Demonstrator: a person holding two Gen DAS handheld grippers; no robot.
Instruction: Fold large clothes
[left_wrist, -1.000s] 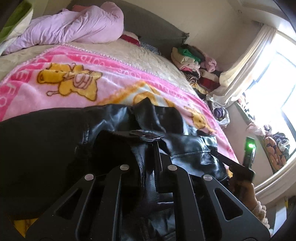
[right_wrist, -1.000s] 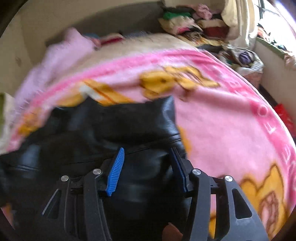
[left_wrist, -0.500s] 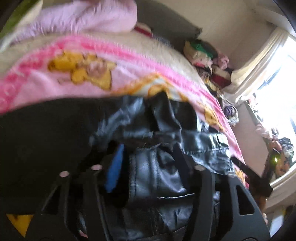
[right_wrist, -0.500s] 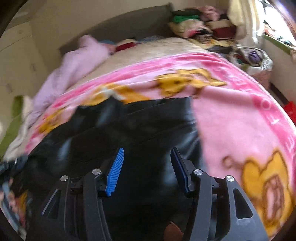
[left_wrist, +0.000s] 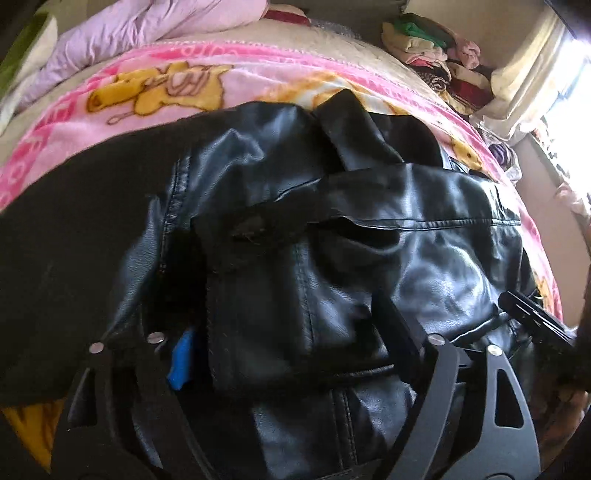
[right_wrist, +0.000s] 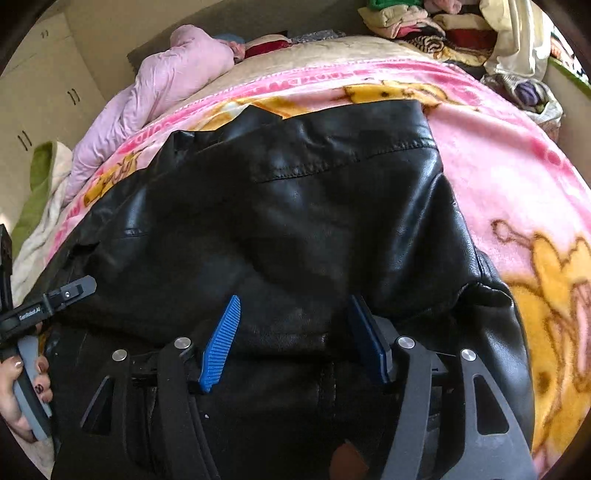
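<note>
A black leather jacket (left_wrist: 369, 236) lies partly folded on a pink cartoon blanket (left_wrist: 184, 85); it also fills the right wrist view (right_wrist: 295, 221). My left gripper (left_wrist: 288, 332) is open, its fingers spread over a fold of the jacket, the left blue pad (left_wrist: 181, 358) partly hidden by leather. My right gripper (right_wrist: 295, 332) is open just above the jacket's near part, its blue pads (right_wrist: 221, 343) wide apart and holding nothing. The right gripper's tip (left_wrist: 532, 317) shows at the right edge of the left wrist view.
A lilac duvet (right_wrist: 166, 85) lies bunched at the head of the bed. A pile of folded clothes (left_wrist: 436, 55) stacks at the far corner by the curtain (left_wrist: 532, 81). Cupboards (right_wrist: 44, 99) stand to the left. The left gripper and hand (right_wrist: 22, 332) show at the left edge.
My left gripper has opened and let go of the jacket fold it pinched a second ago. Both grippers shifted over the jacket, which now lies flatter and more folded.
</note>
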